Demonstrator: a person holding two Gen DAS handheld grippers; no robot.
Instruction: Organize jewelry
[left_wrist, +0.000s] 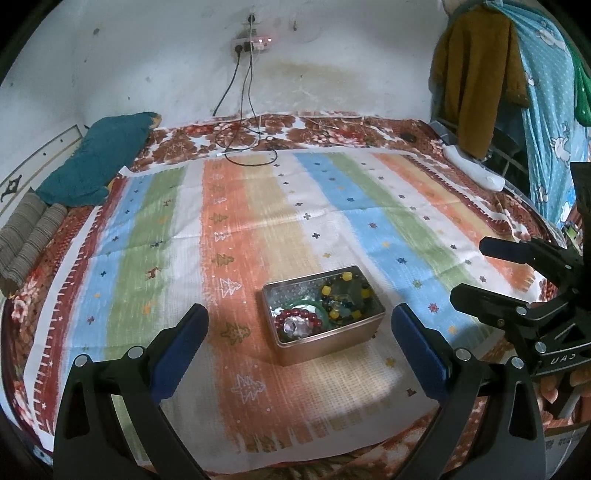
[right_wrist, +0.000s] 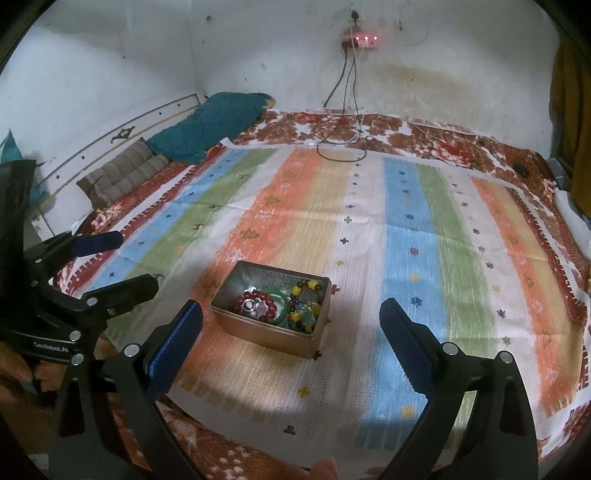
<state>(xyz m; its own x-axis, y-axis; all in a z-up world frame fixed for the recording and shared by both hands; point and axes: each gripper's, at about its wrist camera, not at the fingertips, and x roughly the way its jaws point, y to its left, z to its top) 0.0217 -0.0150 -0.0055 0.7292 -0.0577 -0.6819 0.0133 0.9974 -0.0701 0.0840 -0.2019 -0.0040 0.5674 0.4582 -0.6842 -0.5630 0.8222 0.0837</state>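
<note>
Left gripper (left_wrist: 299, 343): spread wide, empty.
Right gripper (right_wrist: 291, 339): spread wide, empty.
Tin (left_wrist: 334, 341): on striped cloth (left_wrist: 236, 221), holding bead bracelets (left_wrist: 301, 318); nothing blocks it.
Surroundings: teal cushion (left_wrist: 96, 158), cables (left_wrist: 243, 144) well beyond.

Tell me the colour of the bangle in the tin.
Green bangle, clearest in the right wrist view.

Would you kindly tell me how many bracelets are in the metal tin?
3 visible: a red bead bracelet nearest the left gripper's side, a green bangle mid-tin, a yellow-and-dark beaded one at the other end. Others may lie beneath.
</note>
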